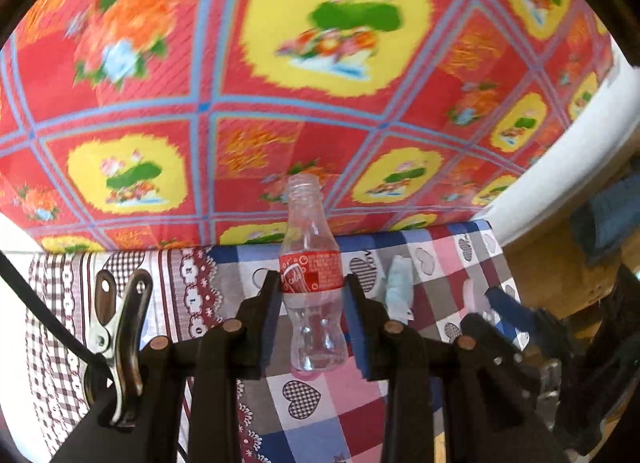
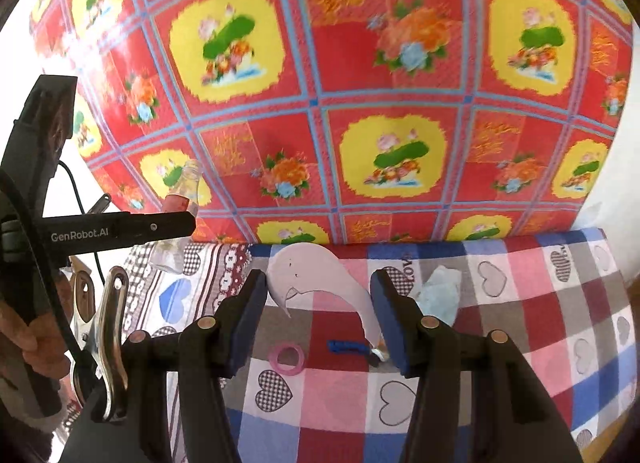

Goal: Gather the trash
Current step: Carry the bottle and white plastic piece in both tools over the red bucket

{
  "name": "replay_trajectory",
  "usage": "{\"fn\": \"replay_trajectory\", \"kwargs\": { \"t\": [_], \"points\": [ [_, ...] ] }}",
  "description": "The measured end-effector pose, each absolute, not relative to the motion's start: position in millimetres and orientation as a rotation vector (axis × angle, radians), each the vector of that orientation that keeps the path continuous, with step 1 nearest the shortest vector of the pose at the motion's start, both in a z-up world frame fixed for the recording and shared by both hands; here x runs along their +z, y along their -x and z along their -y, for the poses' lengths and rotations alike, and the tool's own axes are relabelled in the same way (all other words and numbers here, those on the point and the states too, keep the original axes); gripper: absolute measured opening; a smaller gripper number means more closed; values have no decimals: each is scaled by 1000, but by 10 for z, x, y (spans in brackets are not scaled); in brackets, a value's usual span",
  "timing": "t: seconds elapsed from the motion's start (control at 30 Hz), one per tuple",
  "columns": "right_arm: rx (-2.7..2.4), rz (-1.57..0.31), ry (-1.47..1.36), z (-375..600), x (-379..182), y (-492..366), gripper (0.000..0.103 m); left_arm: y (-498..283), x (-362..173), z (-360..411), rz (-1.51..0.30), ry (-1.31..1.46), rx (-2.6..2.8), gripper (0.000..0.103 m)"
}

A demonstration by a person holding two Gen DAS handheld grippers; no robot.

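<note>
Bottle (image 1: 313,283) first: clear ribbed plastic, capless, red label around the waist, clamped upright between the left gripper (image 1: 313,305) jaws and lifted off the checked heart-print cloth (image 1: 344,415). Right gripper (image 2: 319,321) jaws stand apart; a curved lilac paper scrap (image 2: 316,277) touches the right pad, but I can't tell if it's actually pinched. On the cloth below sit a pink ring (image 2: 287,359), a blue twisted bit (image 2: 346,346) and a crumpled pale tissue (image 2: 438,295). Behind hangs a glossy red floral sheet (image 2: 360,83).
</note>
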State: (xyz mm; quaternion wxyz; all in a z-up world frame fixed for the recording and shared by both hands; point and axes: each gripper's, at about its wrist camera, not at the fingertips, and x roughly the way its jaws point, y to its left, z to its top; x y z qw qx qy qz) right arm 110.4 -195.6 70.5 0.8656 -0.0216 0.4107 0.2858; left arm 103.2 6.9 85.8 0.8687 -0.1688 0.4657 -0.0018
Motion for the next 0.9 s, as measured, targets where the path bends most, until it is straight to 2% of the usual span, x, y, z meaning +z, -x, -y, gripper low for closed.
{"fn": "replay_trajectory", "kwargs": {
  "t": [0.23,0.9],
  "points": [
    [566,-799,-13,2297,981,-1084,55,-1104,1099,330,-948,311,-49,32],
    [448,-721,-88,3563,1240,-1162,55,-1430,1368,1833,-913,232,-220,32]
  ]
}}
